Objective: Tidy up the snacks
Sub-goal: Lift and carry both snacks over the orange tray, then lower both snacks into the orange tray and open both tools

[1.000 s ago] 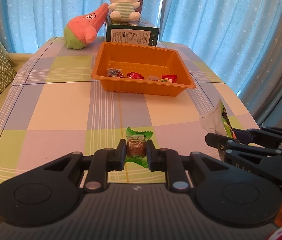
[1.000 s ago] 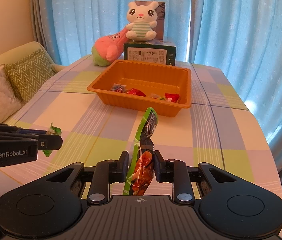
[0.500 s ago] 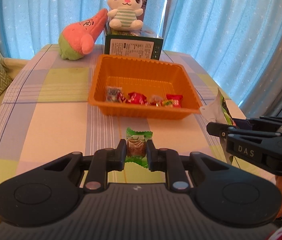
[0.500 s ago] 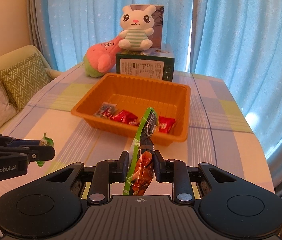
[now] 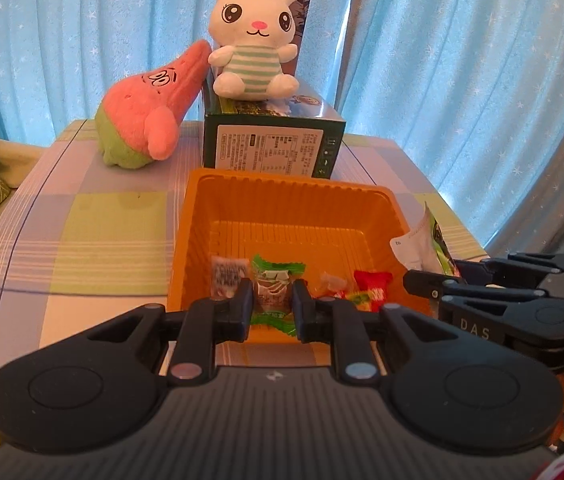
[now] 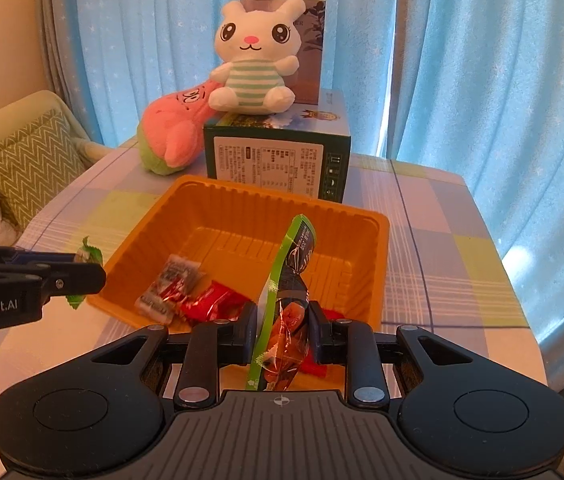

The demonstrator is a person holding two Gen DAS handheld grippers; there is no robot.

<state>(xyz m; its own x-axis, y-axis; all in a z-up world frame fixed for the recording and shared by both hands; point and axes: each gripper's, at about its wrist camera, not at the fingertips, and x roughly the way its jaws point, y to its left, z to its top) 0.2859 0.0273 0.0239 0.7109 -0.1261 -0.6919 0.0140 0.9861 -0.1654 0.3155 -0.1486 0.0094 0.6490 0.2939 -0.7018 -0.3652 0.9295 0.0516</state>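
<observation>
An orange tray sits on the checked tablecloth and holds several wrapped snacks. My left gripper is shut on a small green-wrapped snack at the tray's near edge. It also shows in the right wrist view, where the left gripper is at the tray's left rim. My right gripper is shut on a long green and orange snack packet over the tray's near right part. In the left wrist view the right gripper holds that packet by the tray's right rim.
A dark green box stands behind the tray with a white bunny plush on it. A pink star plush leans at its left. A sofa with zigzag cushions is left of the table. Blue curtains hang behind.
Both grippers have moved forward to the tray with their snacks held. The tray now fills the middle of both views.
</observation>
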